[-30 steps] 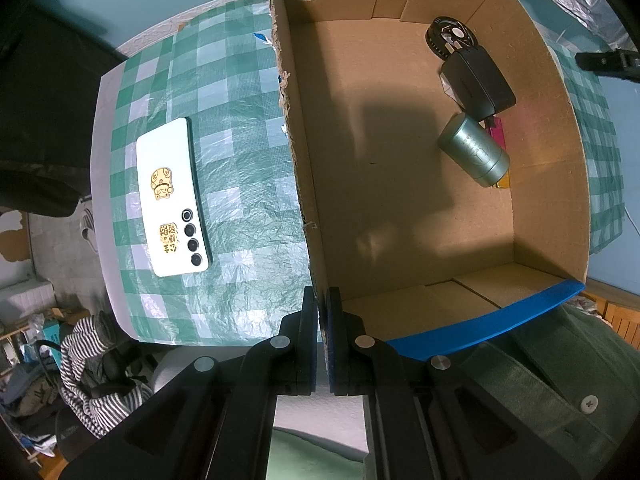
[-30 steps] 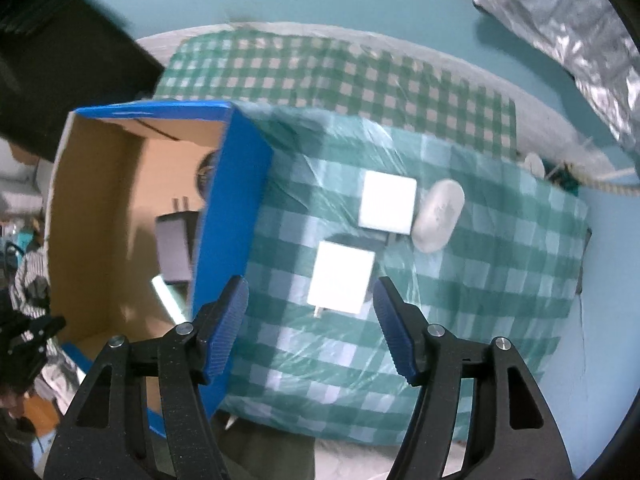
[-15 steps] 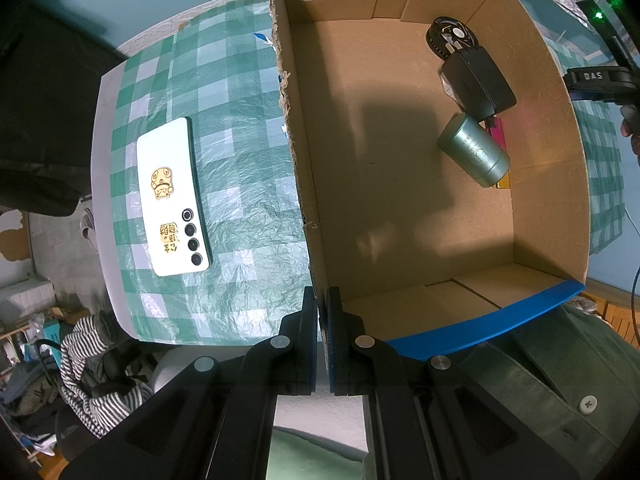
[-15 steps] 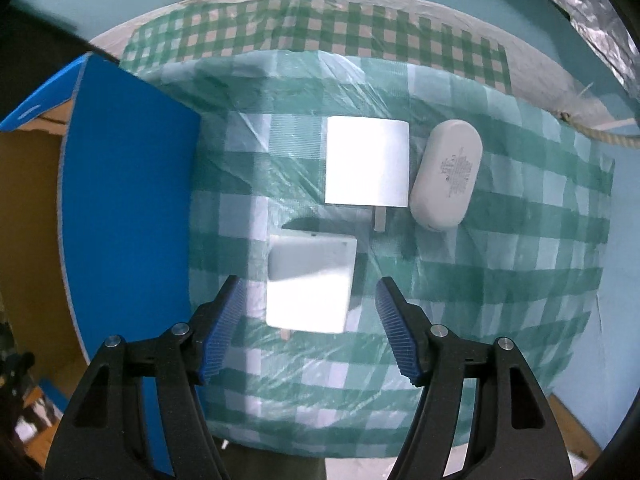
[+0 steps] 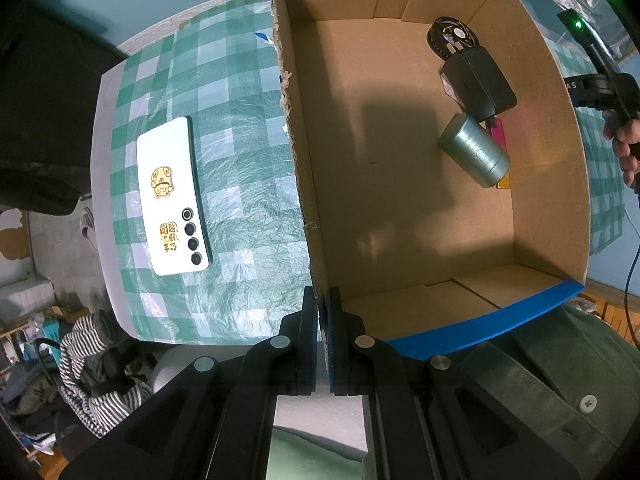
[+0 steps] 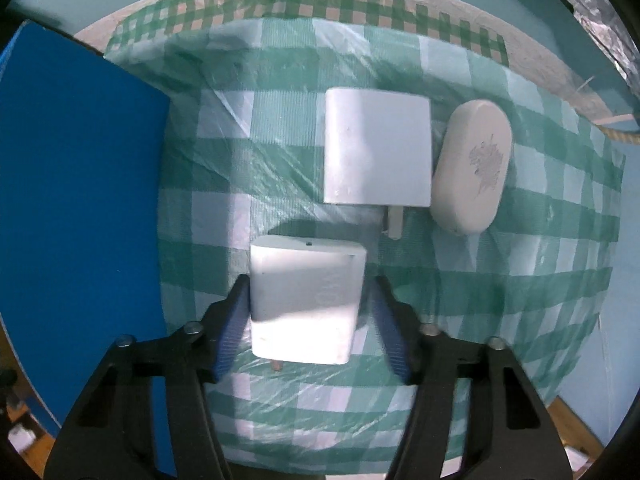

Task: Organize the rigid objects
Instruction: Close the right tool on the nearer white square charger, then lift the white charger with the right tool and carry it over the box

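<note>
The right hand-held gripper is closing around the nearer white charger, on the counter beside the cardboard box; its pads should meet the flat sides squarely. The left hand-held gripper stays closed, pinching the box wall.

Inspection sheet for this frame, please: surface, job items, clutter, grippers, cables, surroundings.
Surface: green checked cloth under clear plastic.
Job's things: cardboard box holds a black adapter, grey canister and black round item; phone face down on the cloth; two white chargers, near charger and far charger, beside a white oval case.
Clutter: nothing seen.
Grippers: left gripper shut on the box wall; right gripper closing around the near charger, gap at one pad.
Cables: a dark cable at the picture's right edge.
Surroundings: striped fabric on the floor.
</note>
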`<move>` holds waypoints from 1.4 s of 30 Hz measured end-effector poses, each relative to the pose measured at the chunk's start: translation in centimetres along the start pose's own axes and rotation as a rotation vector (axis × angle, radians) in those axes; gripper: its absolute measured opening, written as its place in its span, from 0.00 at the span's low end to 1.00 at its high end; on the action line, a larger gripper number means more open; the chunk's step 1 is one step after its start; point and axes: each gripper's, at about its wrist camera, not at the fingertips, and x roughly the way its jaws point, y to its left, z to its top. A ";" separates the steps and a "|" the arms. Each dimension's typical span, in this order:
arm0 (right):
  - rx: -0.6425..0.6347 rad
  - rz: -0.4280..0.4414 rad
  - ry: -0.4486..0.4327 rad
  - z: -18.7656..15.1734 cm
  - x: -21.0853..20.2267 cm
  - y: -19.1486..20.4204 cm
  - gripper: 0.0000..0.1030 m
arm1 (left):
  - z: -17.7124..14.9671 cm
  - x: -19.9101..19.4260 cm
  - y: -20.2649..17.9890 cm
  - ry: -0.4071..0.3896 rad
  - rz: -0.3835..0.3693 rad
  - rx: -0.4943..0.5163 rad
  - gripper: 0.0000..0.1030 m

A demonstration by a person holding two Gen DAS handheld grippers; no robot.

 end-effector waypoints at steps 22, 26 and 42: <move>-0.061 0.005 -0.021 -2.4 -2.7 1.1 0.50 | 0.0 0.0 0.0 0.001 0.001 0.001 0.04; -0.078 0.010 -0.030 -2.6 -4.2 1.4 0.50 | 0.0 0.0 0.0 0.000 0.001 0.000 0.04; -0.201 0.066 -0.150 -2.2 -12.1 6.1 0.50 | 0.0 0.0 0.0 0.000 0.002 0.003 0.04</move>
